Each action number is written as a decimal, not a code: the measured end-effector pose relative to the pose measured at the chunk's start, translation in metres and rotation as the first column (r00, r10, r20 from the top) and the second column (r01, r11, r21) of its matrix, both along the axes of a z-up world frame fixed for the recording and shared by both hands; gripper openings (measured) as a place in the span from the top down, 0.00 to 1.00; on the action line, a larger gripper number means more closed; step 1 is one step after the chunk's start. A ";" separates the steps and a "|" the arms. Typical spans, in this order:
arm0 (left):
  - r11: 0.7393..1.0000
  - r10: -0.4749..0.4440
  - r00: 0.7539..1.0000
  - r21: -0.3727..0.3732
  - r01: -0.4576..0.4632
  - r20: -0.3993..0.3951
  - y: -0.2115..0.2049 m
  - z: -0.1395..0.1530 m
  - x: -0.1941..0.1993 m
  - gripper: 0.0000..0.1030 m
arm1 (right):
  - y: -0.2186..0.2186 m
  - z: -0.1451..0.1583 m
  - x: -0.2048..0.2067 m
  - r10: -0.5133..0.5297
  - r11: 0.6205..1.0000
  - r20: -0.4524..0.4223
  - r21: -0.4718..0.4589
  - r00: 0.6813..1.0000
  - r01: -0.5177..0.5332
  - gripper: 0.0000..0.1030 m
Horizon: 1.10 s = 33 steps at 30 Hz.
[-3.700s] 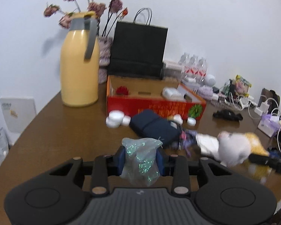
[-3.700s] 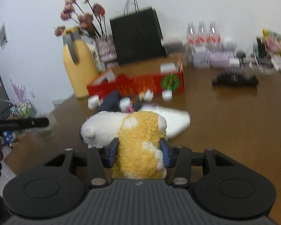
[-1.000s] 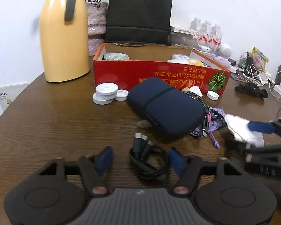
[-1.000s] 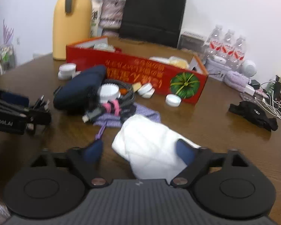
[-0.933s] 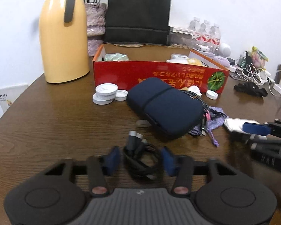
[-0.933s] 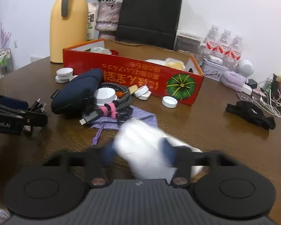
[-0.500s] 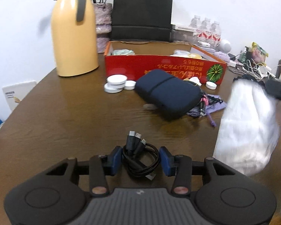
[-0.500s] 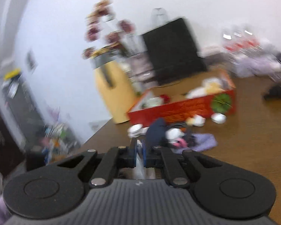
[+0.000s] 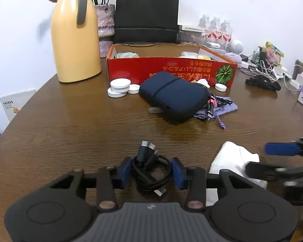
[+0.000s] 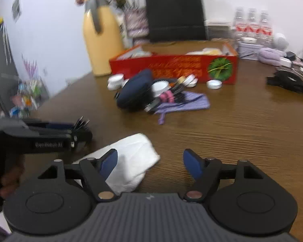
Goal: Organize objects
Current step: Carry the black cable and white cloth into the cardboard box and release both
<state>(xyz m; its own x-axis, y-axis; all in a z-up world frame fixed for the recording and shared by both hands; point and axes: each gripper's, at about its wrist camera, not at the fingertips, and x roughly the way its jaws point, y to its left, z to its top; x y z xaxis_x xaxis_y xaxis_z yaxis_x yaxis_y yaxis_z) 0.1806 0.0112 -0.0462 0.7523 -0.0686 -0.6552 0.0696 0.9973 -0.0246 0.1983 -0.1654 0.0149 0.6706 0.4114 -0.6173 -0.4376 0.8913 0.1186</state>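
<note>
Cable bundle pinched; cloth released on table.
A coiled black cable (image 9: 151,171) is clamped by the left gripper (image 9: 151,172), jaws just narrowed. Right gripper (image 10: 149,162), just spread, is beside the white cloth (image 10: 129,161) on the table (image 10: 242,131).

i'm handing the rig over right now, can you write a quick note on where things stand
Left gripper: jaws closed on the black cable coil, by the table.
Right gripper: jaws have just opened, nothing gripped; the white cloth lies on the table by its left finger.
Done: some items sit in the red box.
Left: cable, cloth, navy pouch, purple bag, white lids.
</note>
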 end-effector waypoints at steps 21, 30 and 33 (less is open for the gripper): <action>1.000 0.008 0.999 -0.015 -0.008 0.044 0.018 0.013 -0.050 0.64 | 0.016 0.020 -0.059 0.053 0.998 0.101 -0.027 0.993 -0.051 0.96; 0.995 -0.029 0.994 -0.093 0.039 0.103 0.030 0.039 -0.033 0.66 | -0.004 0.058 -0.042 0.002 0.999 0.188 0.037 0.982 -0.010 0.96; 0.990 -0.067 0.986 -0.110 0.084 0.150 0.034 0.060 -0.004 0.66 | -0.007 0.081 -0.017 0.010 0.998 0.236 0.052 0.972 -0.023 0.96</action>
